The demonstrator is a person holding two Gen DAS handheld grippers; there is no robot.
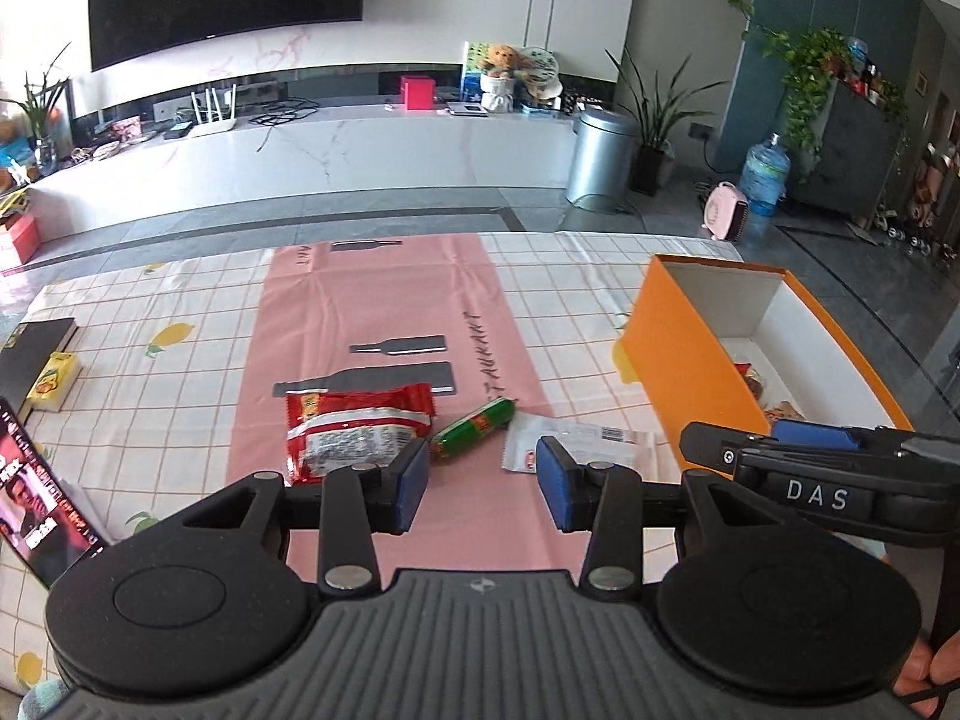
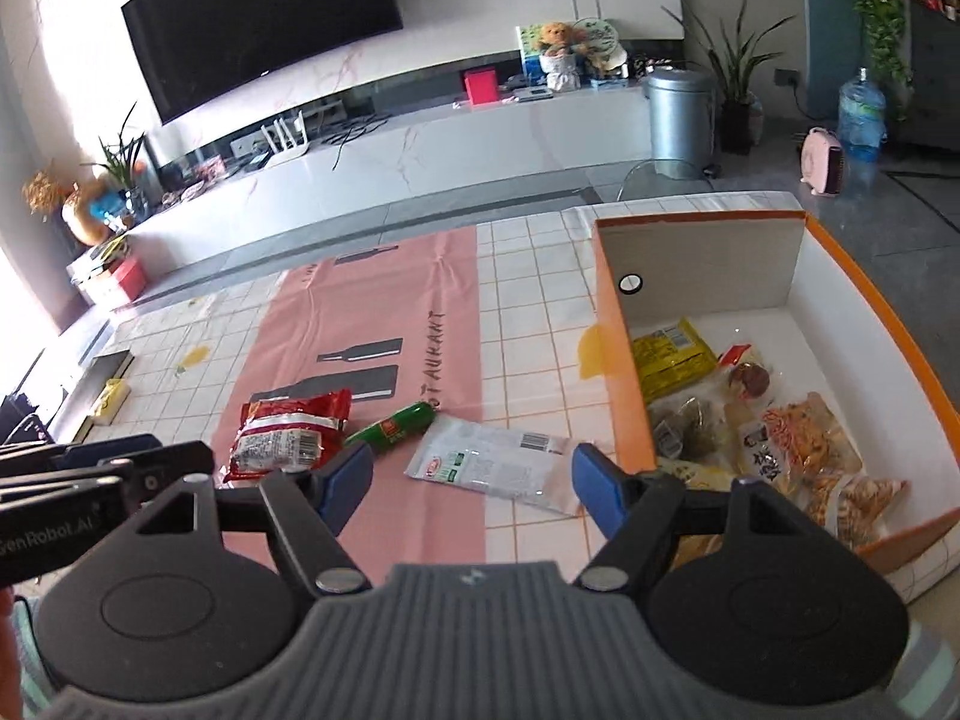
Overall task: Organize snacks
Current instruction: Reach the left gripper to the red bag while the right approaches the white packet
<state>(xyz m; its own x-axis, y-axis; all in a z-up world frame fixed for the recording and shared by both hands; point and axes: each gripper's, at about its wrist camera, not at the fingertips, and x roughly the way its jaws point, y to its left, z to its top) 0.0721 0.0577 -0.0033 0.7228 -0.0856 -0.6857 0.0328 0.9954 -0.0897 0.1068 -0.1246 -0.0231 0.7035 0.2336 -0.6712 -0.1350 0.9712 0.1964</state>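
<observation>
Three snacks lie on the pink mat [image 1: 372, 312]: a red packet [image 1: 354, 432], a green sausage stick [image 1: 474, 429] and a clear white packet [image 1: 576, 447]. My left gripper [image 1: 483, 483] hovers just short of them, open, with nothing between its blue pads. In the right wrist view the red packet [image 2: 288, 435], the green stick [image 2: 393, 427] and the clear packet [image 2: 492, 459] lie ahead of my right gripper [image 2: 471, 489], which is open and empty. An orange box [image 2: 624, 372] at the right holds several snacks [image 2: 750, 420].
A dark book [image 1: 36, 360] and a yellow packet [image 1: 57, 381] lie at the table's left edge. A lit screen [image 1: 42, 492] leans at the near left. The orange box [image 1: 690, 360] takes up the right side. The checked cloth [image 1: 540, 312] ends at the far edge.
</observation>
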